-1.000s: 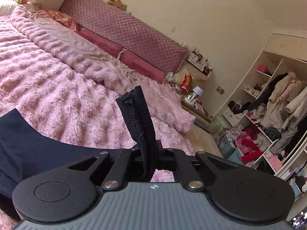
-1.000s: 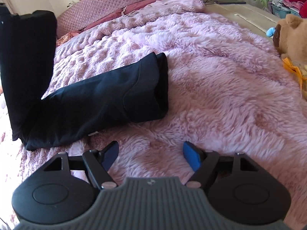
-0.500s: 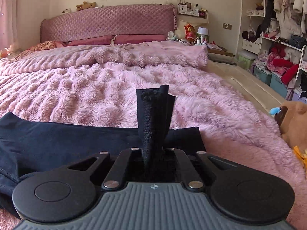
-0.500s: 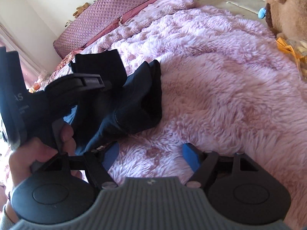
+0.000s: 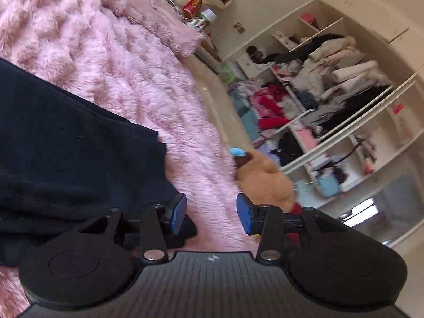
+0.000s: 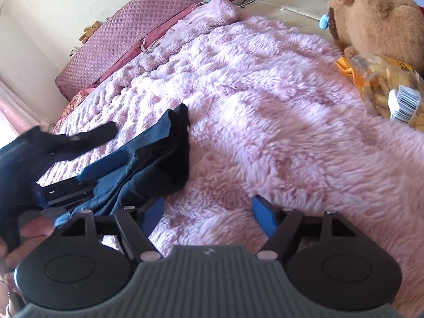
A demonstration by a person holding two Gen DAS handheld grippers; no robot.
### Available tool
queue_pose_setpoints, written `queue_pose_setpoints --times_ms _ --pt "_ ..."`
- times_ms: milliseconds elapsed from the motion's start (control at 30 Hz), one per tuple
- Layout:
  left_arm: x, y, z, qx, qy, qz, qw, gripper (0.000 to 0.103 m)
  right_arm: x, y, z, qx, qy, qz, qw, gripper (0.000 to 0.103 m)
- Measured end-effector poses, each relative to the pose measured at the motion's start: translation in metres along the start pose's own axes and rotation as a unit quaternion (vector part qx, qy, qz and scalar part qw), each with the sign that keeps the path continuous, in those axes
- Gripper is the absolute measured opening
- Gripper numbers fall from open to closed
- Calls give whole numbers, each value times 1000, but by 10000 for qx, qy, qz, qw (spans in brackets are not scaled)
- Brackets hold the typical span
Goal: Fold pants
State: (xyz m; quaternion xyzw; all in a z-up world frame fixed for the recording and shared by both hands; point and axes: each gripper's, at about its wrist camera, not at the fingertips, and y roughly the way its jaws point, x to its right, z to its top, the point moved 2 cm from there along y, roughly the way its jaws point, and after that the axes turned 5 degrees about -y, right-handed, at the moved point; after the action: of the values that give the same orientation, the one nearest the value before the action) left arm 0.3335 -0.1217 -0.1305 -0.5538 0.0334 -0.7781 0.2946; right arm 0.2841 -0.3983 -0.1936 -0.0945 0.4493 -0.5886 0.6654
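Left wrist view: open wardrobe shelves (image 5: 331,84) are crammed with clothes, beyond the pink fluffy blanket (image 5: 111,53). The left gripper (image 5: 210,213) has just been opening; nothing lies between its jaws, the dark pants (image 5: 66,143) just left of them.

Right wrist view: the right gripper (image 6: 209,213) gapes empty over the blanket's near edge, the pants bunched at its left finger; a teddy bear (image 6: 379,18) sits at the far right edge.

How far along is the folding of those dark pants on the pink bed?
One fold looks done: the pants lie doubled in layers on the pink blanket. The left gripper has just been opening, nothing between its pads. The right gripper is open over bare blanket. Left: neatening, perhaps another fold.
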Motion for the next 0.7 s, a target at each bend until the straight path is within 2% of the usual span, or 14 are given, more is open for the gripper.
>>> queue_pose_setpoints --times_ms 67,133,200,267,300,400,467,533,600,700 --pt "-17 -39 12 190 -529 -207 9982 52 6 -4 -1 75 200 160 9996 73" --pt "-38 -83 22 565 -867 -82 9946 52 13 -6 -3 141 606 497 9968 76" --pt "-63 -132 29 1016 -1138 243 9880 53 18 -7 -5 142 1037 862 9908 78" --pt "-89 -179 31 1437 -1241 729 9791 53 18 -9 -7 247 1259 1151 9850 77" --pt "-104 -201 30 1629 -1324 994 9726 53 17 -10 -7 352 1318 1262 9826 77" --pt "-144 -253 25 2065 -1685 1442 9530 53 11 -15 -12 769 1647 1994 9629 77" --pt "-167 -274 21 2372 -2015 1521 9381 54 8 -8 -18 778 1968 2451 9461 77" --pt "-185 -285 20 2546 -2310 1495 9271 56 3 4 -24 574 2207 2648 9370 77" --pt "-203 -292 26 2561 -2462 1363 9248 57 -3 16 -30 419 2253 2553 9393 77" --pt "-223 -293 33 2600 -2539 1330 9221 60 -11 30 -35 407 2204 2408 9443 77"
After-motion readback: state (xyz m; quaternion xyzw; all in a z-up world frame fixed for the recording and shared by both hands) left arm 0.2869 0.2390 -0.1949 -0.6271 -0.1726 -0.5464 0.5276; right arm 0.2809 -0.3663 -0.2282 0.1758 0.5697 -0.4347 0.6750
